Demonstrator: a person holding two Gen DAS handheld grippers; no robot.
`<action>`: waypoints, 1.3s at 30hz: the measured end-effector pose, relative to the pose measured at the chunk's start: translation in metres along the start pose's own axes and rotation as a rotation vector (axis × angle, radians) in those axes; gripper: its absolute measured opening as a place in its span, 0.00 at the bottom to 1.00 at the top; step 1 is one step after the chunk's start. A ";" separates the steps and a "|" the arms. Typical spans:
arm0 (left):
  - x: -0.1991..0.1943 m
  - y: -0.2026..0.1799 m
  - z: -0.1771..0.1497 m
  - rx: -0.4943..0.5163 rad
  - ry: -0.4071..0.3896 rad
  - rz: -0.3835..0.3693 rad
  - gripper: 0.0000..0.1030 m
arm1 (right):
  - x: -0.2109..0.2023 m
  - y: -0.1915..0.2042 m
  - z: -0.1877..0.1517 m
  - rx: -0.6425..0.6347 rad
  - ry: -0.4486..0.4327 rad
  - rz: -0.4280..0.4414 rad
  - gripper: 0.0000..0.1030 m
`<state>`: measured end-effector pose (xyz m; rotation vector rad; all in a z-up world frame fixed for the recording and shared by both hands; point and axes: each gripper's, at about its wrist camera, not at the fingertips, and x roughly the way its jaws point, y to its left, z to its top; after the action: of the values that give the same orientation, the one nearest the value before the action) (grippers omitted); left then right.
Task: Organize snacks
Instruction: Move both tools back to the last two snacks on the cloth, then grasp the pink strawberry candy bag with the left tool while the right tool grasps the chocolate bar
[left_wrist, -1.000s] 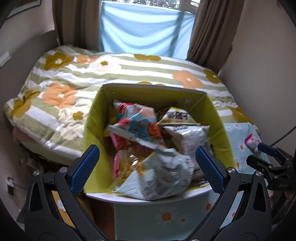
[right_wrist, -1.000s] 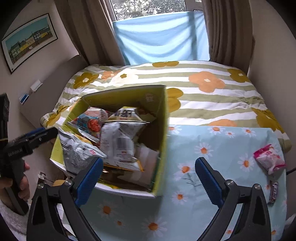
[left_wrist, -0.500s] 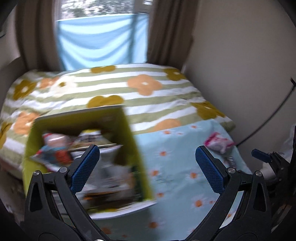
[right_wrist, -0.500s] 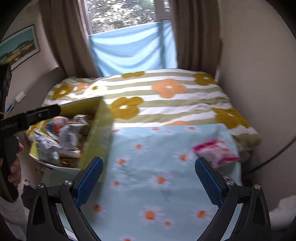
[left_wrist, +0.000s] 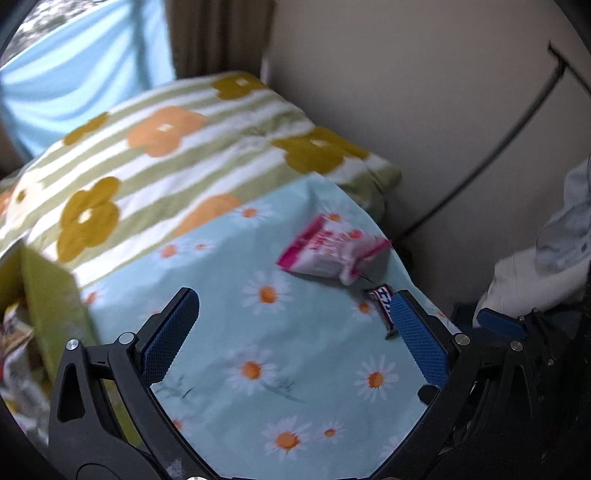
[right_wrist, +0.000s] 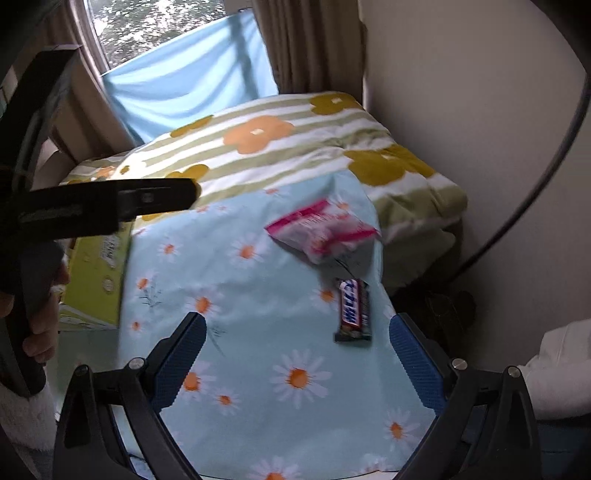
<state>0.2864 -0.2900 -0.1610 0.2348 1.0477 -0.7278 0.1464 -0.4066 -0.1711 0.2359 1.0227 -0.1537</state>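
Nearest, the right hand-held gripper (right_wrist: 297, 354) hovers with its blue pads spread wide and nothing between them, above a daisy-print cloth (right_wrist: 258, 295) covering the tabletop. The left hand-held gripper (left_wrist: 295, 332) is likewise spread and empty over the same cloth. Just beyond the right one's pads, toward the right edge, lies a dark chocolate bar (right_wrist: 354, 310). A little farther sits a pink-and-white snack packet (right_wrist: 321, 229), near the bar but apart from it. At the left stands a yellow-green box (right_wrist: 99, 277) with snack bags inside. Beyond is a striped floral bedspread (right_wrist: 277, 147)
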 end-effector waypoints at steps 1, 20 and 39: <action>0.010 -0.006 0.004 0.021 0.017 0.002 0.99 | 0.003 -0.004 -0.002 0.006 0.002 -0.004 0.96; 0.197 -0.063 0.038 0.353 0.259 -0.045 1.00 | 0.080 -0.006 -0.019 0.042 0.004 -0.203 0.90; 0.196 -0.040 0.041 0.343 0.214 -0.013 0.61 | 0.126 -0.006 -0.008 0.094 0.051 -0.181 0.90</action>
<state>0.3471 -0.4253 -0.3014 0.6122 1.1229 -0.9078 0.2033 -0.4123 -0.2840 0.2331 1.0881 -0.3616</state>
